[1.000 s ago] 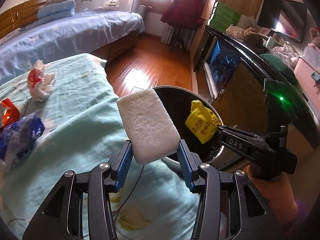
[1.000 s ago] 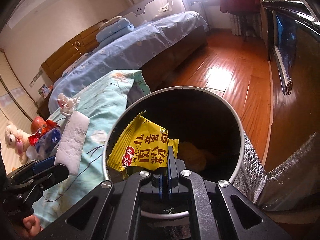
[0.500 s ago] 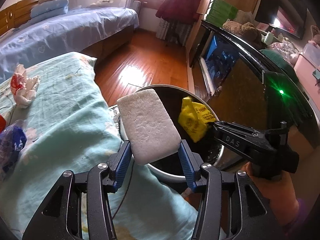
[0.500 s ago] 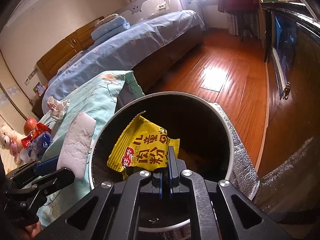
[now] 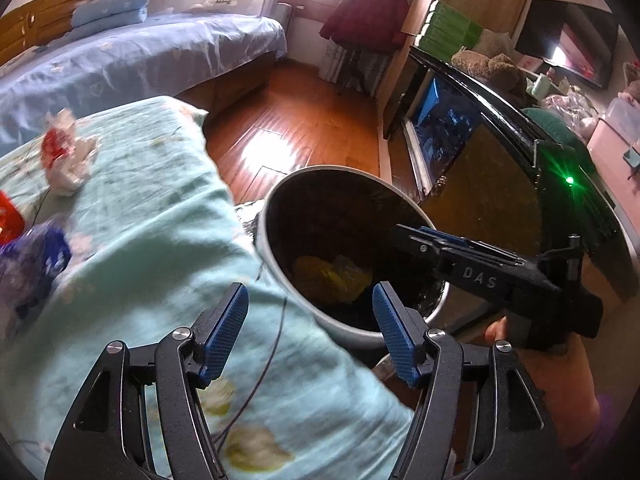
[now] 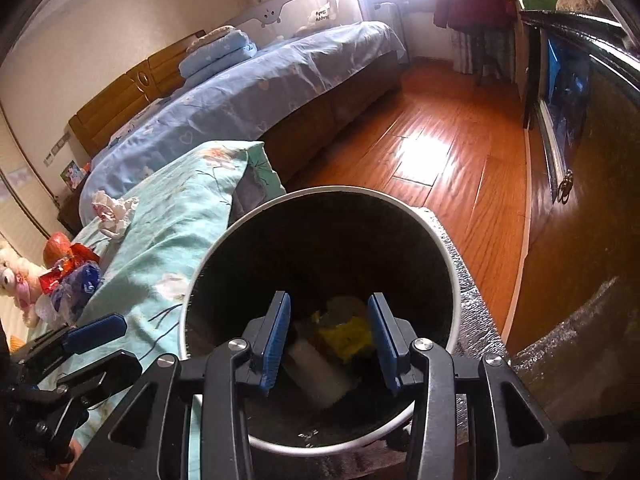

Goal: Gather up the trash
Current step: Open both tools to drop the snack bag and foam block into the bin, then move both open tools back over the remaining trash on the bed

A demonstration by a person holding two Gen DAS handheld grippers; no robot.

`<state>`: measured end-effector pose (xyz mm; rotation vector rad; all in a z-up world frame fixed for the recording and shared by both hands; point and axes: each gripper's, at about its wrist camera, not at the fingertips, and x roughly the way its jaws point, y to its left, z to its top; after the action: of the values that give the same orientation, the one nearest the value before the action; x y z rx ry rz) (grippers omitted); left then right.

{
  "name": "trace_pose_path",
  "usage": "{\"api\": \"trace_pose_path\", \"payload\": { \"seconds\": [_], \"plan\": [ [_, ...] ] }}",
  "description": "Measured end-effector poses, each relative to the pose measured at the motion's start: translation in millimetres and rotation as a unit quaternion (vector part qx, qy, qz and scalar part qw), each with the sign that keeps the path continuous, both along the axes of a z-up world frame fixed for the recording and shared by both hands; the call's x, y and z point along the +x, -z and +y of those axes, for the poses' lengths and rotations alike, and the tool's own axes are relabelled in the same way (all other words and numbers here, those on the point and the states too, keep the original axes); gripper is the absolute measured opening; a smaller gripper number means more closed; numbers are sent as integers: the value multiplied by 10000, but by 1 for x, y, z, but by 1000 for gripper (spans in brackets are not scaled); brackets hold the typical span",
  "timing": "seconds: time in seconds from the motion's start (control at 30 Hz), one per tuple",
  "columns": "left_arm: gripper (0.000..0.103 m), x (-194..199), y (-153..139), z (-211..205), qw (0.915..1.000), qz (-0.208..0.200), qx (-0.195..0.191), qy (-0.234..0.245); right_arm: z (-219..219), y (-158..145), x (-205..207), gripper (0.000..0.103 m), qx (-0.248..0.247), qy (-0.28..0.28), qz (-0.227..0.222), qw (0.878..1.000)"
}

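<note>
Now both my tools, left (image 5: 308, 328) and right (image 6: 329, 340), are spreading empty over the bin (image 6: 436, 240); wrappers (image 6: 72, 276) and tissue (image 6: 114, 210) remain on the bed (image 6: 180, 220).

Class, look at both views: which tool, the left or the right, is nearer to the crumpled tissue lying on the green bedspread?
Left. The left tool hangs over the bedspread edge, nearer the crumpled tissue; the right tool is over the bin.

The white pad (image 6: 316, 376) deep in the bin (image 6: 404, 208) is smeared by blur and partly hidden behind the right gripper (image 6: 329, 340). The blue wrapper (image 5: 36, 256) on the bed (image 5: 132, 220) is too blurred to read, and the red packet (image 5: 8, 220) is cut off by the picture's left edge
</note>
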<state>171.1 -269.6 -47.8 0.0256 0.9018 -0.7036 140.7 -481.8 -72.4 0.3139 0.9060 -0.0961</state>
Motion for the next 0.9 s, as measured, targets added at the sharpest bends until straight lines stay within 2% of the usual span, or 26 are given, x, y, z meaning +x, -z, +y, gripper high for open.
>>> {"api": "trace_pose_path", "payload": {
  "seconds": [0.07,0.2,0.27,0.5,0.9],
  "plan": [
    [66,-3,0,8,10000,-13,7,-96,4,-2,-3,46,50,-25,-51,10000],
    [66,-12,0,33,9994,-52,-27,-355,19,-8,-8,65,192,-116,-190,9996],
    [66,-16,-1,46,9987,-51,-69,-498,29,-10,-10,70,248,-174,-253,9992],
    [66,-26,-1,93,9954,-100,-118,-946,68,-12,-13,73,480,-526,-331,9969],
    [66,-36,6,169,9866,-159,-58,-1625,131,-11,-8,79,585,-1132,-294,9914]
  ]
}}
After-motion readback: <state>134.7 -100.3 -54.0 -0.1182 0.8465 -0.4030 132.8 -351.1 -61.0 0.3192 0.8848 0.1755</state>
